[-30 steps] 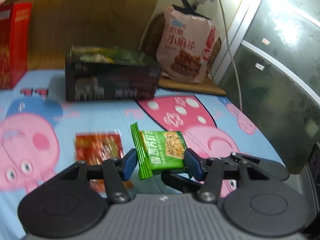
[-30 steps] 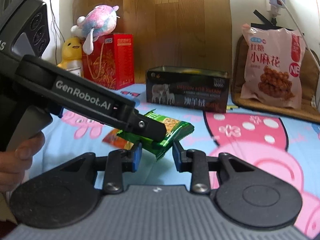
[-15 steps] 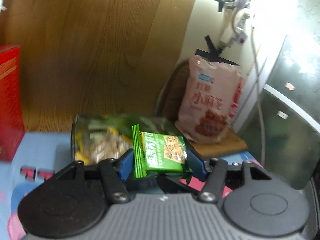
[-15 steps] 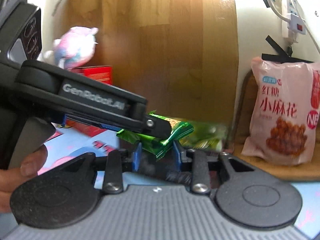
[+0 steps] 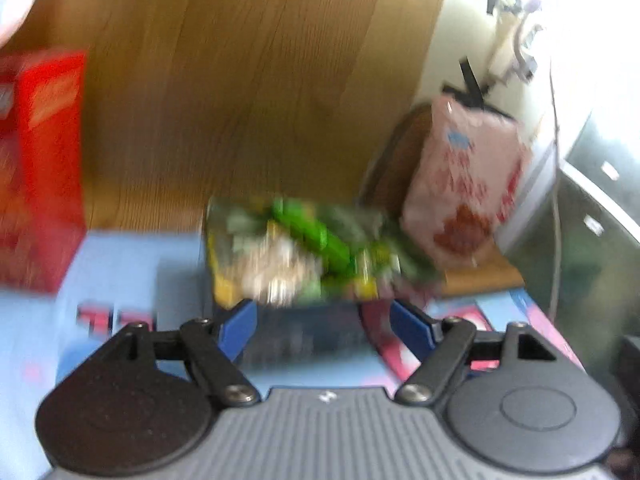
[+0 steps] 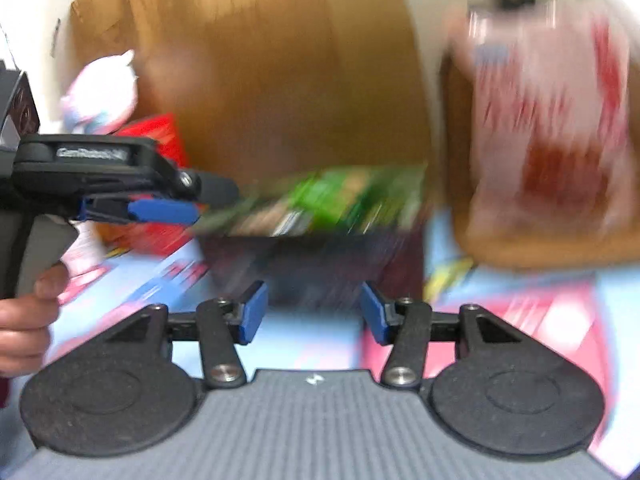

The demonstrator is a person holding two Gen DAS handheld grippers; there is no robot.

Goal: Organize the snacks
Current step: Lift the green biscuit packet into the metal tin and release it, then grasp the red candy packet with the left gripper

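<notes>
A wide wooden panel (image 5: 240,92) fills the background of both views, with a cartoon-printed blue and pink sheet (image 6: 304,344) spread in front of it. A red box (image 5: 44,168) stands at the left on the sheet, and a large pink snack bag (image 5: 464,188) leans upright at the right, near the wall. Between them sits a dark open box (image 6: 320,268), its top full of blurred snack packets.

The left gripper (image 5: 324,322) has just been opening; its blue pads (image 5: 236,326) stand wide apart with nothing between them. The green snack packet (image 5: 316,236) lies ahead of and above those pads, lying on top of the heap in the dark open box, clear of both fingers. Motion blur hides its print.

The right gripper (image 6: 314,312) has likewise just been opening, and its jaws are parted and empty, aimed at the front wall of the same box. From this side the green snack packet (image 6: 332,196) shows as a smear at the box's mouth, just past the tip of the left gripper (image 6: 168,210), which reaches in from the left edge. A hand (image 6: 24,320) grasps that gripper's handle at the left border. A pale plush toy (image 6: 104,96) sits behind, above the red box.
</notes>
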